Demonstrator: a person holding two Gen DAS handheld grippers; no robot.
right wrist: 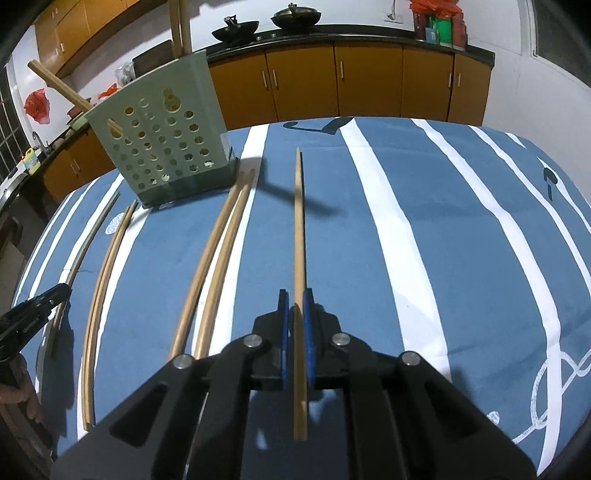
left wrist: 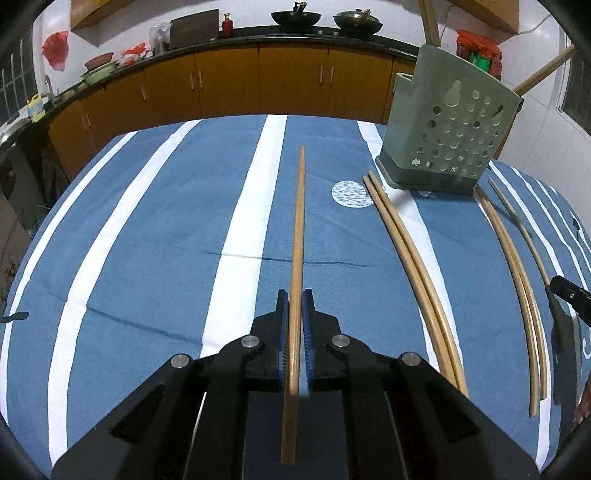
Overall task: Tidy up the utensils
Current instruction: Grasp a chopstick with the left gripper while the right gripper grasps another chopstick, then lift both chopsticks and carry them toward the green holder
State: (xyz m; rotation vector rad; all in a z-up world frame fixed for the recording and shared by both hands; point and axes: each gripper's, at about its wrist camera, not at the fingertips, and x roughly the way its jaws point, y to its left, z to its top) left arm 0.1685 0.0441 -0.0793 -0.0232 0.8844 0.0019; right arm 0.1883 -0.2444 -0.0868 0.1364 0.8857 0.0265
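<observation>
**One chopstick in each gripper, holder waiting at the back**

The left gripper [left wrist: 294,295] is closed on a wooden chopstick [left wrist: 300,221] that runs up the centre of the left wrist view, its thin tip pointing toward the far edge of the table. The right gripper [right wrist: 295,295] is likewise clamped on a second chopstick [right wrist: 298,221] at the centre of its own view. Both are pinched toward the thicker end, with a short butt sticking out behind the pads.

These sticks are probably light, stiff and smooth. Held this far back, the long free end may swing or pivot between the pads, so a grip nearer the middle would likely steady it, though the present hold leaves the tip free for dropping into the green perforated holder [left wrist: 448,122], which stands at the upper right of the left view and upper left of the right view [right wrist: 162,136]. It already contains upright sticks.

Two loose pairs [left wrist: 410,258] [left wrist: 517,280] lie on the cloth in the right half of the left view, between the grippers.

The table is covered by a blue tablecloth with white stripes [left wrist: 147,229], soft and slightly creased. Behind it run orange kitchen cabinets [left wrist: 229,85] under a dark counter carrying two woks [left wrist: 295,18].
</observation>
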